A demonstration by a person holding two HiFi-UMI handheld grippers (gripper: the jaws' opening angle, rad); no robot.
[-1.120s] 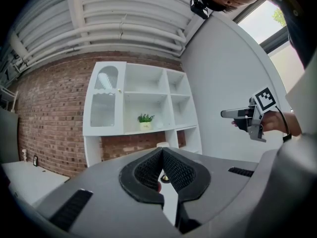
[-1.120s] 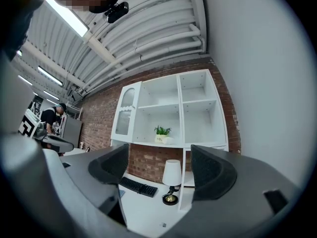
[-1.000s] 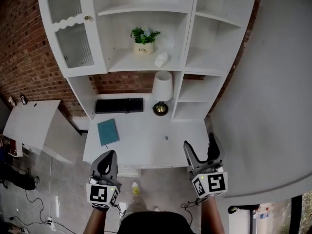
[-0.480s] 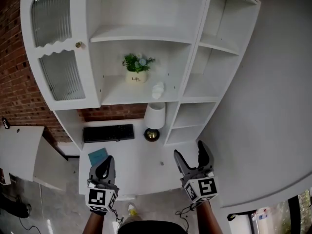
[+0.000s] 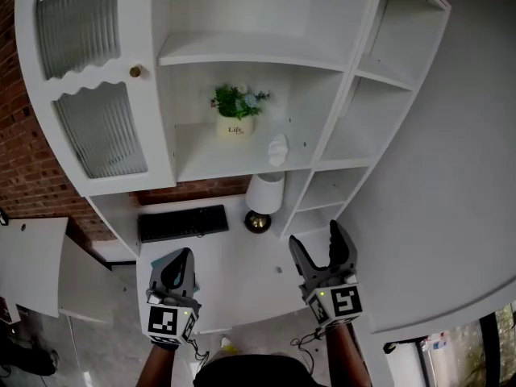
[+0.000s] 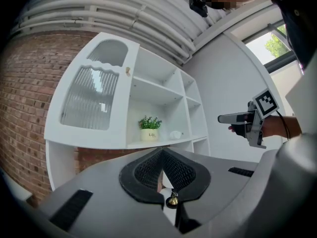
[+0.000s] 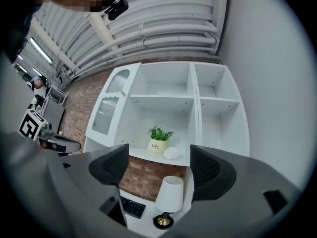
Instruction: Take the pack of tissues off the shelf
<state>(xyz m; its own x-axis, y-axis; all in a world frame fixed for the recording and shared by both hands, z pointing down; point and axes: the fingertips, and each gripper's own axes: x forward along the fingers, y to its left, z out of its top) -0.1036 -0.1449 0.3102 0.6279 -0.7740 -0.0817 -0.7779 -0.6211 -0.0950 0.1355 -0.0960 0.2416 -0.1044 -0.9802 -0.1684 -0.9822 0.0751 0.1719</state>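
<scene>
The soft white pack of tissues [image 5: 277,149] lies on the middle white shelf [image 5: 211,164], just right of the small green plant [image 5: 236,113] in its cream pot. Your left tongs [image 5: 185,255] are pressed together on nothing. Your right tongs [image 5: 316,236] stand wide and empty. Both hang low above the white bench [image 5: 238,266], well apart from the pack.

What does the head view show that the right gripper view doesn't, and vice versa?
Only the head view: the right gripper seen from outside with its marker cube, and the floor.
Only the right gripper view: the ceiling pipes, and its own jaws apart with nothing between them.
Both: the pack of tissues beside the potted plant on the shelf, plus the lamp, keyboard and left gripper.
</scene>
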